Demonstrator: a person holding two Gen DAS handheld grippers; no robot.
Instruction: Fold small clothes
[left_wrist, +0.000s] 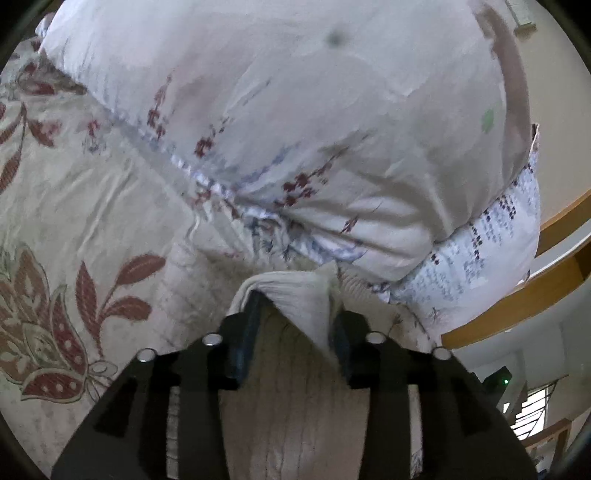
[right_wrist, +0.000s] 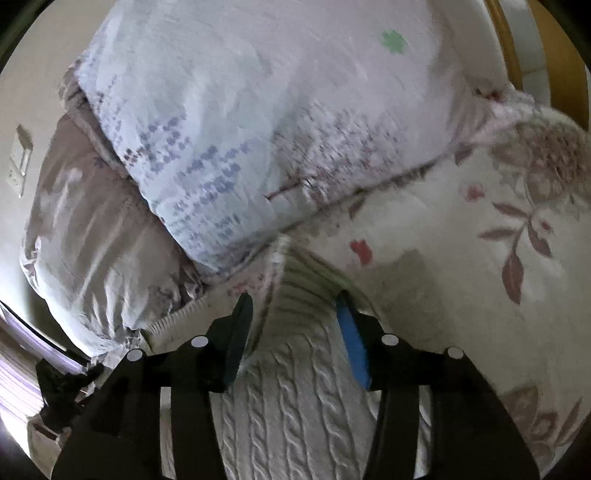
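A cream cable-knit sweater (right_wrist: 295, 387) lies on the floral bedsheet (right_wrist: 461, 258), its ribbed hem (right_wrist: 303, 284) pointing toward the quilt pile. My right gripper (right_wrist: 293, 297) is open and straddles that hem. The blue pad (right_wrist: 352, 350) sits beside the knit and there is a gap on the other side. In the left wrist view the same sweater (left_wrist: 295, 406) runs up between the fingers of my left gripper (left_wrist: 297, 306). A folded edge (left_wrist: 295, 291) rests loosely across the fingertips. These jaws also stand apart, not pressing the cloth.
A thick folded quilt (left_wrist: 295, 129) with red and blue blossom print is heaped just beyond the sweater, also seen as a quilt pile (right_wrist: 258, 129). The bedsheet (left_wrist: 74, 203) spreads to the left. A wooden bed frame (left_wrist: 535, 295) curves at right. A wall switch (right_wrist: 20, 158) is visible.
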